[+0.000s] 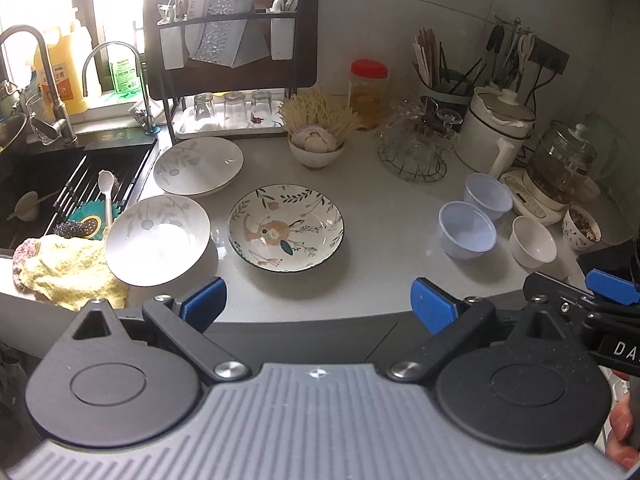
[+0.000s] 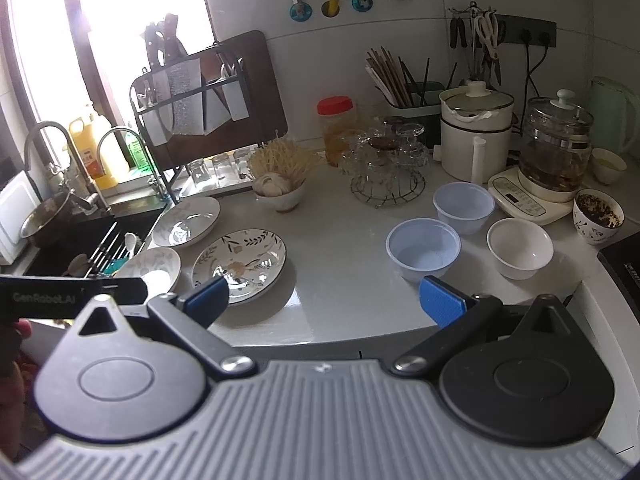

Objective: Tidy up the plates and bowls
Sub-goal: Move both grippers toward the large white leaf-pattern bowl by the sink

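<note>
- Left tongs (image 1: 318, 305): blue pads spread wide, nothing between them, held over the near edge of the surface (image 1: 384, 248).
- Right tongs (image 2: 323, 301): likewise spread and empty, also at the near edge.
- Floral plate (image 1: 286, 233) sits mid-surface, ahead of the left tongs.
- Two pale leaf-pattern plates lie left of it: near one (image 1: 158, 239) resting partly on a yellow cloth (image 1: 68, 272), far one (image 1: 199, 165) beside the sink (image 1: 60, 184).
- Right side: two bluish plastic bowls (image 2: 423, 249) (image 2: 464, 207) close together, a white bowl (image 2: 520, 247) just beside them.
- Bowl of garlic (image 1: 316, 145) stands behind the plates.
</note>
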`<action>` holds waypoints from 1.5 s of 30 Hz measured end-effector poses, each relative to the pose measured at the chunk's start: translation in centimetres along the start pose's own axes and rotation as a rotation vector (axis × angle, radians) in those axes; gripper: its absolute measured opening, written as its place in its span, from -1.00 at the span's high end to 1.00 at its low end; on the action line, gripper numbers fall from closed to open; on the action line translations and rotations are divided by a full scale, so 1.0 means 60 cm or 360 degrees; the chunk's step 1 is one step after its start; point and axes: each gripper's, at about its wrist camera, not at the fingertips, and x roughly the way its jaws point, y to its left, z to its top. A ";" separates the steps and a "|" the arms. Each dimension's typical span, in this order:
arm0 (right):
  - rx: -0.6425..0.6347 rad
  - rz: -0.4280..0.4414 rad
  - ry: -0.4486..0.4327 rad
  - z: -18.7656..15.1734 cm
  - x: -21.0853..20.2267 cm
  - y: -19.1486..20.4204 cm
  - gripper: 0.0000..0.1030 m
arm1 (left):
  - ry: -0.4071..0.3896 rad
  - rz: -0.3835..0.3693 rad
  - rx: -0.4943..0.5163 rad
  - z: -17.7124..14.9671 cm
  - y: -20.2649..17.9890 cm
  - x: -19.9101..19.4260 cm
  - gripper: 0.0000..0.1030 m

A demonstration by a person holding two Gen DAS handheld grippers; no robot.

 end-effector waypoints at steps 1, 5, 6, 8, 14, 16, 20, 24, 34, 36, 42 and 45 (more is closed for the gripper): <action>-0.0004 0.0004 0.0003 -0.001 0.000 0.000 -1.00 | -0.0001 0.0002 -0.0005 -0.001 0.002 -0.001 -0.94; -0.0017 0.0007 0.0003 -0.003 -0.003 0.006 -1.00 | 0.0001 0.0005 -0.0034 -0.004 0.009 -0.004 -0.95; -0.0018 0.0005 0.0001 -0.003 -0.004 0.007 -1.00 | 0.0001 0.0006 -0.0040 -0.005 0.011 -0.004 -0.94; -0.0018 0.0005 -0.0002 -0.003 -0.003 0.008 -1.00 | 0.0008 -0.0002 -0.0054 -0.010 0.015 -0.003 -0.94; -0.0019 0.0022 -0.0008 -0.006 -0.003 0.013 -1.00 | 0.0023 -0.0007 -0.0076 -0.021 0.025 -0.001 -0.94; -0.0020 0.0039 -0.0016 -0.008 -0.001 0.015 -1.00 | 0.0031 0.0002 -0.0069 -0.024 0.026 0.001 -0.94; -0.0065 0.0056 -0.0029 -0.010 0.003 0.022 -1.00 | 0.0053 0.0017 -0.0095 -0.026 0.035 0.010 -0.94; -0.0094 0.0036 -0.0050 -0.010 0.006 0.027 -1.00 | 0.0078 0.0025 -0.0112 -0.027 0.042 0.021 -0.94; -0.0064 0.0037 -0.0064 -0.012 0.013 0.022 -1.00 | 0.0077 0.0017 -0.0221 -0.030 0.059 0.033 -0.94; -0.0057 0.0052 -0.0057 -0.015 0.014 0.023 -1.00 | 0.0090 0.0016 -0.0233 -0.030 0.060 0.036 -0.94; -0.0045 0.0044 -0.0054 -0.021 0.011 0.020 -1.00 | 0.0073 0.0018 -0.0164 -0.026 0.045 0.035 -0.94; -0.0031 0.0051 -0.0051 -0.023 0.010 0.016 -1.00 | 0.0073 0.0009 -0.0196 -0.028 0.042 0.036 -0.94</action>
